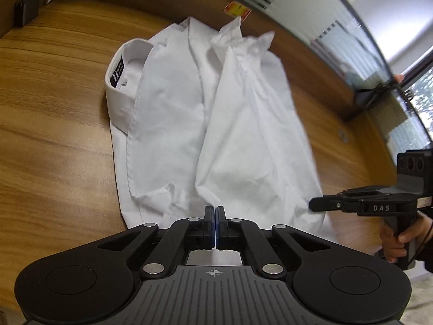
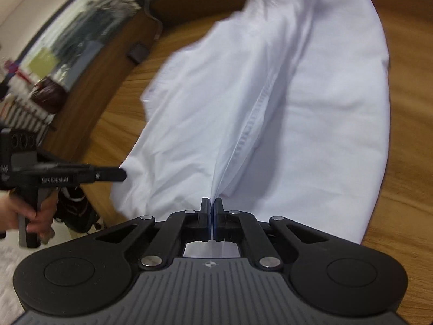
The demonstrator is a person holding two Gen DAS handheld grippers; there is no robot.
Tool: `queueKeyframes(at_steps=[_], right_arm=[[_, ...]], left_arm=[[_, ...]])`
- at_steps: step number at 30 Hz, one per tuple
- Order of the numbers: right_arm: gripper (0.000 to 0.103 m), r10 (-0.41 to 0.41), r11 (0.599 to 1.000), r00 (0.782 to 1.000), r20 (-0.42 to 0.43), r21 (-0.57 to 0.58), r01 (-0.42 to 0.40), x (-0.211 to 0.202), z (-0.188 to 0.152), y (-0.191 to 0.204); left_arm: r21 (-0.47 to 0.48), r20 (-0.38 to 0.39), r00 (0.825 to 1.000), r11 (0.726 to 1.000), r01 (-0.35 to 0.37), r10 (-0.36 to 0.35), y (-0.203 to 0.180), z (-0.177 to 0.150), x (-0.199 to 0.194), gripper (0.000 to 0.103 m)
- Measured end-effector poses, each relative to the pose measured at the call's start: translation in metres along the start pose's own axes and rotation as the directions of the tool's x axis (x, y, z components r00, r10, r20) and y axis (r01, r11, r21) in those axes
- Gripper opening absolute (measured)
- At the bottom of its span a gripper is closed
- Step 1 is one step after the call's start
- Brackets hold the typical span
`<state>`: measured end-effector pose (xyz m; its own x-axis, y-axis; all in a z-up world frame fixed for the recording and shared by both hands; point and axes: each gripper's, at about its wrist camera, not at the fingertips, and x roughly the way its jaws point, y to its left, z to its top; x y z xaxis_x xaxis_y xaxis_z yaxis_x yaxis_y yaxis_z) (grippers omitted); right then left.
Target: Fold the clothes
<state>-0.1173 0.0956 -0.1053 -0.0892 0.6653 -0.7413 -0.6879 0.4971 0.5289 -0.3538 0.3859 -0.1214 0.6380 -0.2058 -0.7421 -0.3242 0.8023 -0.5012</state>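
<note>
A white dress shirt [image 1: 216, 113] lies partly folded on the wooden table [image 1: 54, 135], collar with a black label [image 1: 117, 73] at the left. My left gripper [image 1: 215, 210] is shut on the shirt's near edge, cloth pinched between the jaws. My right gripper [image 2: 212, 201] is shut on a seamed fold of the same shirt [image 2: 311, 122] and lifts it into a ridge. The right gripper also shows in the left wrist view [image 1: 314, 204], at the shirt's right edge. The left gripper shows in the right wrist view [image 2: 123, 174], at the shirt's left edge.
A black adapter [image 1: 25, 9] with a white cable sits at the table's far left. A small black box [image 2: 138, 51] lies on the table beyond the shirt. A wooden wall rim and glass partition [image 1: 338, 40] run behind the table. A dark bag [image 2: 75, 211] is on the floor.
</note>
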Motion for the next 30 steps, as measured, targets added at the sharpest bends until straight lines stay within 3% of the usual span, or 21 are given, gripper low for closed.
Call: queueKeyframes(at_steps=[7,13,21,26,30], right_arm=[[0.004,-0.038,0.999,0.993,-0.115,-0.018,0.036,0.015,-0.029,-0.001],[0.024,-0.121,0.989,0.982,-0.142,-0.102,0.107,0.03,-0.032,0.006],[0.036,-0.205,0.959,0.978,-0.037,-0.207,0.193,-0.009,0.007,0.02],[0.044,-0.229,0.95,0.971,0.07,-0.203,0.239,-0.025,0.05,0.017],[0.046,-0.242,0.955,0.96,0.142,-0.139,0.261,-0.029,0.091,0.003]], left_arm=[[0.021,-0.132,0.989,0.998,-0.066,0.068,0.012,-0.025,0.011,0.003],[0.035,-0.184,0.977,0.994,-0.107,0.112,0.012,-0.028,0.022,0.005],[0.094,-0.001,0.998,0.994,-0.063,0.063,-0.012,0.001,-0.022,0.007],[0.134,0.041,0.998,0.989,-0.057,0.052,-0.029,0.029,-0.013,0.015],[0.155,0.046,0.998,0.987,-0.051,0.044,-0.036,0.048,0.007,0.016]])
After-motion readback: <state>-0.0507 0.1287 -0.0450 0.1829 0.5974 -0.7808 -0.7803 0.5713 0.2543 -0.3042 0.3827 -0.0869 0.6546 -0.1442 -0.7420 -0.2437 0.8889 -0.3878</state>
